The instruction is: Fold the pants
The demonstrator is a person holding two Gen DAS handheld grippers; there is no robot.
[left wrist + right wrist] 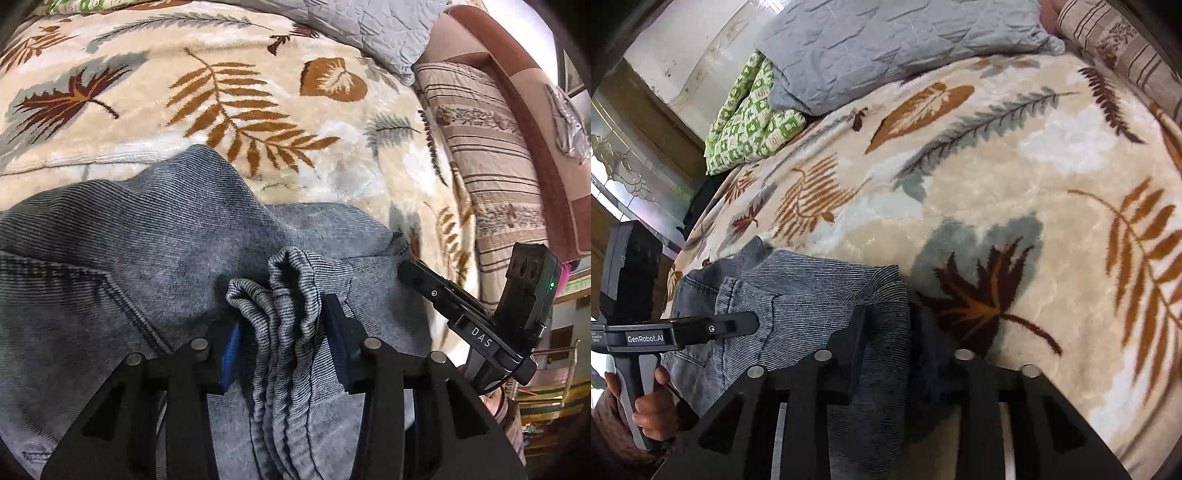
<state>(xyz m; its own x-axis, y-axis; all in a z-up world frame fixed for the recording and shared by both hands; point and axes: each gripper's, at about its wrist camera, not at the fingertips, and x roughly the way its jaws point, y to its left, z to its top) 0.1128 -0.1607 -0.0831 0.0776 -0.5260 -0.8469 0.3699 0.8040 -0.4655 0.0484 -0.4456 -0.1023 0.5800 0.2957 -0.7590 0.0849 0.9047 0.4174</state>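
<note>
Gripping bunched pants at both tools

Grey denim pants [155, 236] are seen lying on a leaf-patterned blanket [236, 122] spread over the bed. A gathered fold of the fabric is pinched between the fingers of the left tool [284, 328]. The right tool [886, 332] is closed on another edge of the pants [798, 295], with cloth filling the gap between its fingers. A grey quilt [886, 40] and a green patterned cover [746, 114] are noted at the far side of the bed.
</note>
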